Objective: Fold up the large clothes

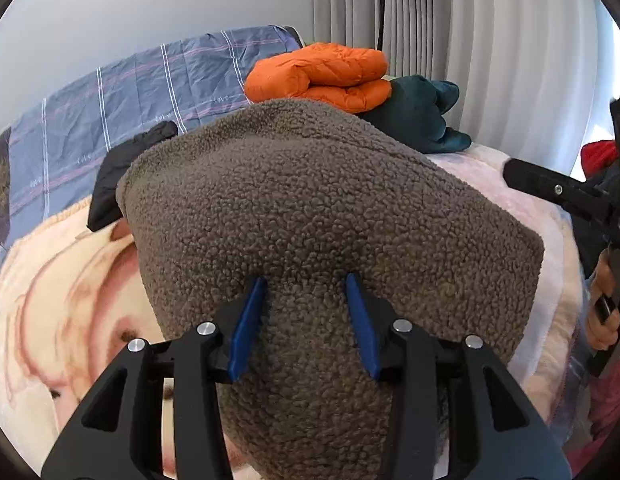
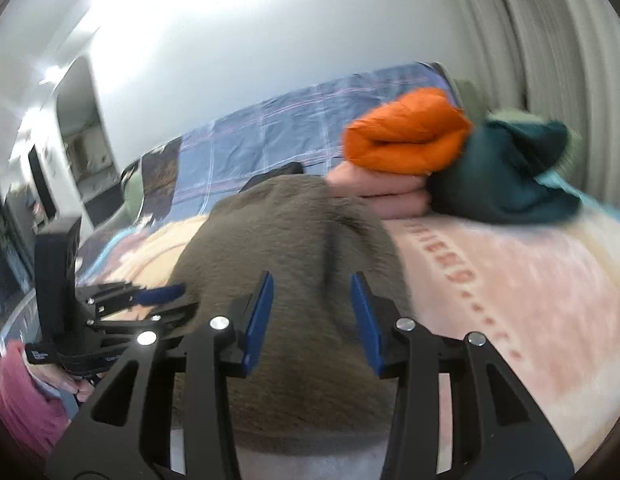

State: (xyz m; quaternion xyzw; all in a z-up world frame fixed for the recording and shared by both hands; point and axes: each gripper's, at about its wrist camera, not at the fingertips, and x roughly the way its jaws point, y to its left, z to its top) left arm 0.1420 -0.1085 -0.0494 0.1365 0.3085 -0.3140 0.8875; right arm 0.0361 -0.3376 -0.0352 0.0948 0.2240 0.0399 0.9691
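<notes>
Fleece (image 1: 310, 208) lies folded on the blanket (image 1: 61, 280). Behind the fleece: puffer jacket (image 1: 322, 74) on top of a stack, second jacket (image 1: 422, 116) touching its right side. Bedsheet (image 1: 121, 92) behind-left of the fleece.

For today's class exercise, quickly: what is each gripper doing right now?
Left gripper: open over the brown fleece garment, not gripping.
Right gripper: open above the same garment.
</notes>
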